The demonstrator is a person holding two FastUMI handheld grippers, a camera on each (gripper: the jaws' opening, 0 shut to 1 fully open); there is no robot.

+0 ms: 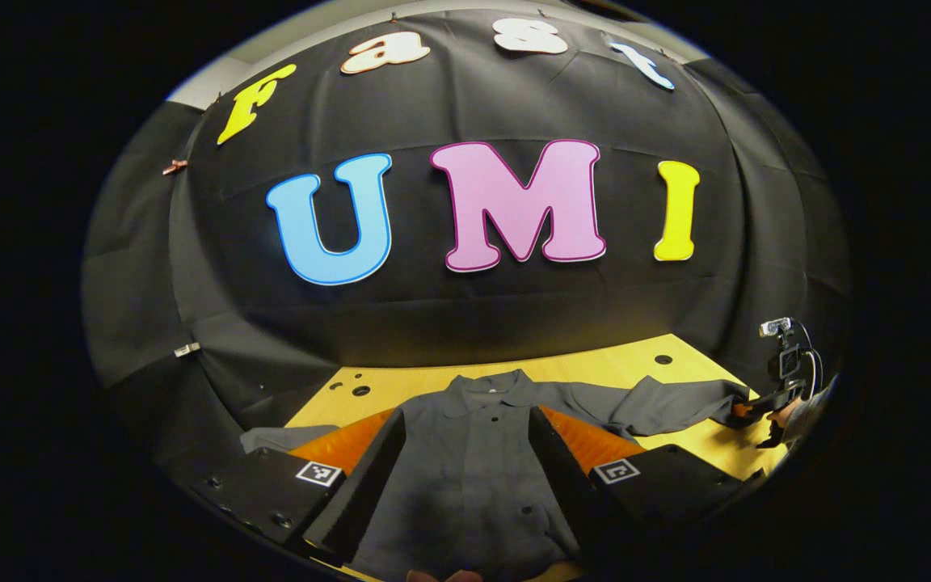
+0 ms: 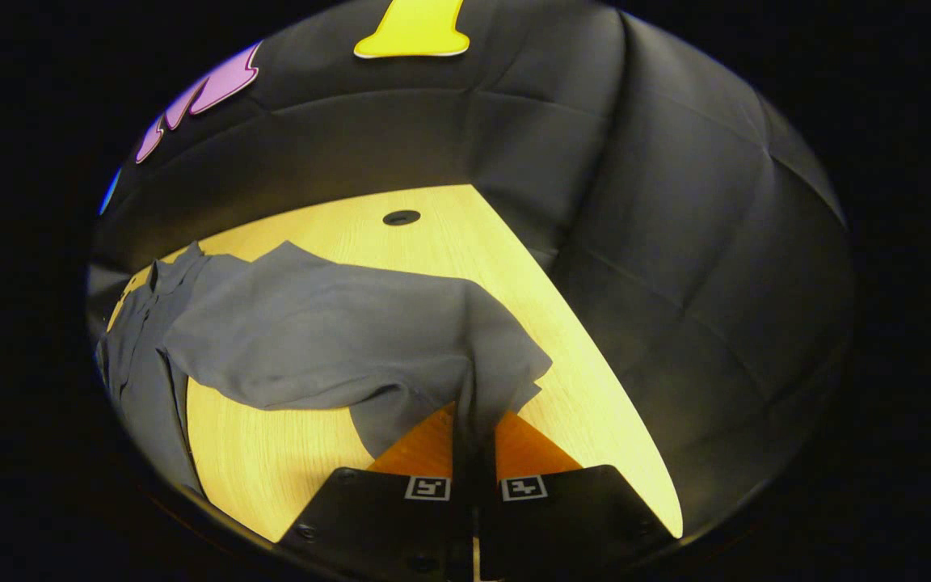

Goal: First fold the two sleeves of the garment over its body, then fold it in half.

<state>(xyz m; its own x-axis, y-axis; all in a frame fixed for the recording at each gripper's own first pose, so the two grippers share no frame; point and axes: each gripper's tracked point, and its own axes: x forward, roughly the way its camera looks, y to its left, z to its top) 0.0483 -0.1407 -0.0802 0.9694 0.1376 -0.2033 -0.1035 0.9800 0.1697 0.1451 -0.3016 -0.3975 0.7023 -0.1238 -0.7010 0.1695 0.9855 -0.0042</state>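
One sleeve point(image 2: 336, 331) hangs pinched in the right tool point(image 2: 473, 453), the garment's body point(image 2: 138, 380) lying to its left, the left tool point(image 1: 465, 469) gaping wide above the shirt front.

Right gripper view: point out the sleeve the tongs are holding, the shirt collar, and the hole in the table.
sleeve point(image 2: 336, 331), right gripper view, the lifted middle span.
shirt collar point(image 2: 165, 271), right gripper view, the collar fold at far left.
hole in the table point(image 2: 401, 217), right gripper view, its dark centre.

Left gripper view looks low across the table point(image 1: 595, 368) toward the wall; right gripper view sits close, sharing the shirt point(image 2: 312, 331).
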